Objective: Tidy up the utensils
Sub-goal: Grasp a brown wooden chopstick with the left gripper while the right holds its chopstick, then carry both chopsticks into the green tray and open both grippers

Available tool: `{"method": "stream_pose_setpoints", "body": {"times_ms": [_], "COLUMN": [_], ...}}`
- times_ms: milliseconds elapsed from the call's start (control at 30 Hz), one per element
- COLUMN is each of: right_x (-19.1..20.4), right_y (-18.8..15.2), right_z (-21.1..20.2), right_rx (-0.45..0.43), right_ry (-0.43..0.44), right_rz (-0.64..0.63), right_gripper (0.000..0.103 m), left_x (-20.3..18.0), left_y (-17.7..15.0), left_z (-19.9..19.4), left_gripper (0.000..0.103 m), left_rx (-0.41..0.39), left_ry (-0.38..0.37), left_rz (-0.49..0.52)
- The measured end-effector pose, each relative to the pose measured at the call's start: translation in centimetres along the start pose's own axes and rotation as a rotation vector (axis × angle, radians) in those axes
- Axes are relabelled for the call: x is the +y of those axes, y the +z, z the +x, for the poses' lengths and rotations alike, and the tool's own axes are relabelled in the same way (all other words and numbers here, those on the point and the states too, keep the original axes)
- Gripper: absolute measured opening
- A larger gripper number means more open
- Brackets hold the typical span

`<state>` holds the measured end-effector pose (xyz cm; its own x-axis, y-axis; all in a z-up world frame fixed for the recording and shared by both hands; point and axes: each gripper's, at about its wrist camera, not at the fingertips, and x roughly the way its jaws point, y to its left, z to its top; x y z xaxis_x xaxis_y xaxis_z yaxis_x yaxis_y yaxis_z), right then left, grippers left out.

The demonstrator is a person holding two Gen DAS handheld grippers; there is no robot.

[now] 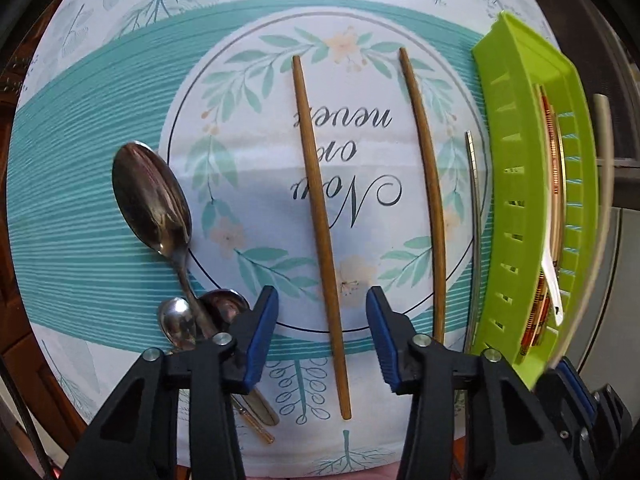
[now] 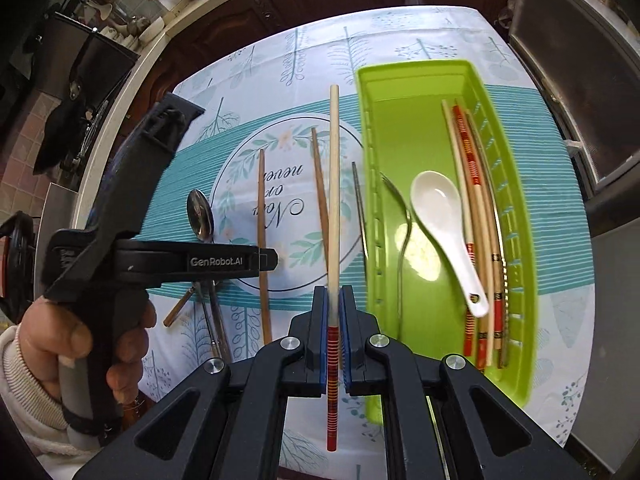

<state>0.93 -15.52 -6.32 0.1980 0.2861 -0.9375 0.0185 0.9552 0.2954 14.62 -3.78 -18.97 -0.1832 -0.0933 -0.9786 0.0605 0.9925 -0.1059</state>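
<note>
Green tray [image 2: 516, 208] holds several chopsticks, a fork and white spoon [image 2: 444, 232] — partly done. Right gripper [image 2: 333, 300] clamps a pale chopstick [image 2: 334, 184] (off the cloth). Left gripper [image 1: 322, 312] gapes around a brown chopstick [image 1: 316, 216], pads clear — metal spoons [image 1: 152, 200] remain.

Your right gripper [image 2: 333, 300] is clamped on a pale chopstick with a red-striped end [image 2: 334, 184], which runs straight ahead from the jaws. Just right of the claw sits the green tray [image 2: 520, 240], holding a white ceramic spoon [image 2: 440, 216], a fork [image 2: 402, 248] and several chopsticks [image 2: 478, 248] along its far wall. Left of the held stick, two brown chopsticks [image 2: 262, 216] and a metal spoon [image 2: 200, 212] lie on the tablecloth [image 2: 280, 92]. Further left, your left hand [image 2: 80, 340] grips the other gripper [image 2: 160, 260].
</note>
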Motion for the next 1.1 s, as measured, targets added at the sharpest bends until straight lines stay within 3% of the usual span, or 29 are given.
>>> {"method": "stream_pose_setpoints", "body": {"times_ms": [167, 233, 267, 300, 467, 733, 1100], "right_x": [-1.8, -2.5, -3.0, -3.4, -5.4, -8.8, -10.3], "right_y": [-0.4, -0.4, -0.6, -0.5, -0.3, 0.3, 3.2], "right_z": [-1.0, -1.5, -1.8, -2.0, -2.5, -2.0, 0.5], "right_rx": [-0.013, -0.018, -0.02, -0.022, -0.028, 0.01, 0.053], "right_ry": [0.018, 0.019, 0.02, 0.022, 0.025, -0.027, -0.109], "right_rz": [0.014, 0.018, 0.021, 0.024, 0.038, 0.019, -0.072], "right_gripper": [0.004, 0.004, 0.004, 0.004, 0.004, 0.004, 0.005], "left_x": [-1.3, -1.7, -1.9, -2.2, -1.9, -2.0, -8.3], "left_y": [0.1, 0.1, 0.3, 0.4, 0.2, -2.8, -3.5], "left_z": [0.3, 0.4, 0.3, 0.4, 0.2, -2.7, -10.6], "left_gripper": [0.038, 0.025, 0.01, 0.005, 0.004, 0.004, 0.004], "left_rx": [-0.006, -0.012, -0.015, -0.013, -0.018, -0.003, -0.089], "left_ry": [0.062, 0.111, 0.107, 0.101, 0.102, -0.004, -0.21], "left_rz": [-0.015, -0.006, -0.009, -0.015, -0.038, -0.051, 0.007]}}
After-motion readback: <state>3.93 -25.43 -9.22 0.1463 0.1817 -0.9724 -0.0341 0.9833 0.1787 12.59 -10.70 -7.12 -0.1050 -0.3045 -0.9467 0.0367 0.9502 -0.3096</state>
